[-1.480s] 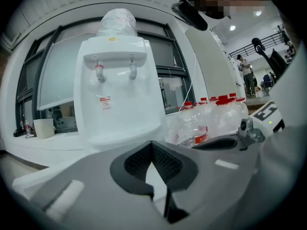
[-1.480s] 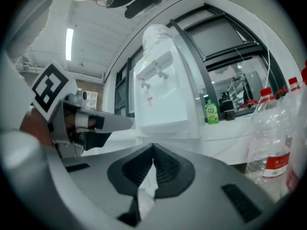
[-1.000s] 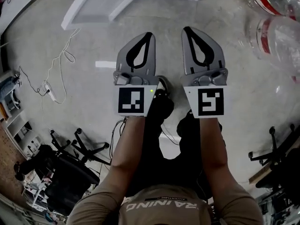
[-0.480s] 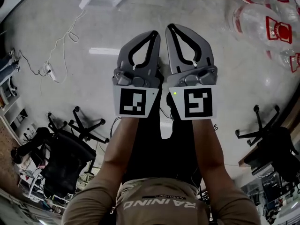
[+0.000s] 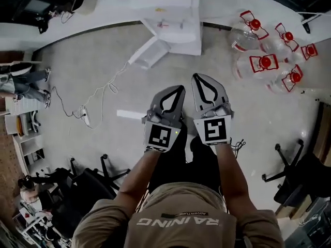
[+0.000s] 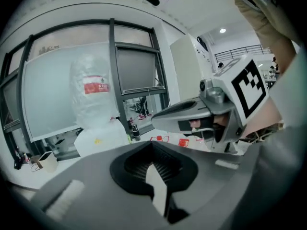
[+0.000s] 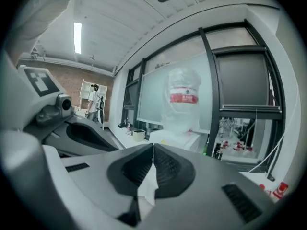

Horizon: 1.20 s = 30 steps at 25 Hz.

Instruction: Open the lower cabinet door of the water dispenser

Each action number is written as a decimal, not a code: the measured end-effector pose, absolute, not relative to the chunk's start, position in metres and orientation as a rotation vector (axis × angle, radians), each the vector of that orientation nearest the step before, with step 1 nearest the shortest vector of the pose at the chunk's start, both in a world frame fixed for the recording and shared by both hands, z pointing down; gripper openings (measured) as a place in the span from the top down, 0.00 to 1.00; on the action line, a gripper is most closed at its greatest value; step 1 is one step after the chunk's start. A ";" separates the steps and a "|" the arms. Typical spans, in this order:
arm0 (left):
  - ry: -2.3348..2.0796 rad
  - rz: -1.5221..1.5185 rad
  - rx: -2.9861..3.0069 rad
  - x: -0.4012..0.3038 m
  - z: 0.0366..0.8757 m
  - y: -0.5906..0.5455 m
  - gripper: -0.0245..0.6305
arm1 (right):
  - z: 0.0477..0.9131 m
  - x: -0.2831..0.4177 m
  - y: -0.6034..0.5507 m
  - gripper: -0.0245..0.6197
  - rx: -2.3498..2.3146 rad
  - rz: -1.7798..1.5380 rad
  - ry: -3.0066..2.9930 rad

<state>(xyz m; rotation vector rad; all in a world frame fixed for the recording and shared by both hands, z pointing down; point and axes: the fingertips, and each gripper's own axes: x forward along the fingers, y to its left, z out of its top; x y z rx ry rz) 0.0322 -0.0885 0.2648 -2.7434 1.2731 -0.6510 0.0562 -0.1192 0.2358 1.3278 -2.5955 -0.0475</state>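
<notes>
The white water dispenser (image 5: 176,19) stands against the far wall, a plastic-wrapped bottle (image 7: 182,99) on top. A white panel (image 5: 150,53) juts from its base onto the floor at the lower left; it looks like the lower door swung out. My left gripper (image 5: 180,88) and right gripper (image 5: 197,76) hang side by side in the air, well short of the dispenser and touching nothing. Both are shut and hold nothing. In the left gripper view the jaw tips (image 6: 152,145) meet in front of the dispenser (image 6: 93,128). The right gripper view shows its tips (image 7: 153,145) closed too.
Several empty water bottles with red caps (image 5: 264,61) lie on the floor at the right. A power strip and cable (image 5: 85,115) trail at the left, near a white strip (image 5: 129,114). Office chairs (image 5: 93,177) (image 5: 295,172) flank me. A person (image 7: 94,102) stands far off.
Both grippers have risen together and stayed shut, side by side. The head view has lifted from bare floor to take in the dispenser, the wall and the bottles.
</notes>
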 end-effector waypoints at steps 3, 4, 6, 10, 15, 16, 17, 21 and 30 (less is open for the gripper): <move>1.308 -0.609 -2.787 0.028 0.233 -0.063 0.96 | 0.185 0.066 -0.100 0.95 1.368 -0.035 -2.636; 1.334 -0.589 -2.818 0.027 0.227 -0.054 0.96 | 0.174 0.068 -0.091 0.95 1.374 -0.006 -2.655; 1.369 -0.555 -2.878 0.028 0.215 -0.042 0.96 | 0.160 0.075 -0.074 0.95 1.368 0.019 -2.667; 1.397 -0.511 -2.855 0.022 0.177 -0.036 0.96 | 0.154 0.081 -0.055 0.95 1.340 0.056 -2.664; 1.455 -0.449 -2.805 0.002 0.127 -0.011 0.96 | 0.159 0.071 -0.020 0.95 1.248 0.142 -2.660; 1.469 -0.442 -2.791 -0.003 0.119 -0.007 0.96 | 0.154 0.069 -0.016 0.95 1.239 0.144 -2.667; 1.481 -0.438 -2.775 -0.008 0.111 -0.005 0.96 | 0.147 0.067 -0.015 0.95 1.231 0.154 -2.683; 1.496 -0.438 -2.735 -0.029 0.101 -0.004 0.96 | 0.132 0.052 -0.028 0.95 1.210 0.163 -2.716; 1.441 -0.434 -2.776 -0.065 0.108 -0.039 0.96 | 0.095 0.064 -0.091 0.95 1.329 0.033 -2.655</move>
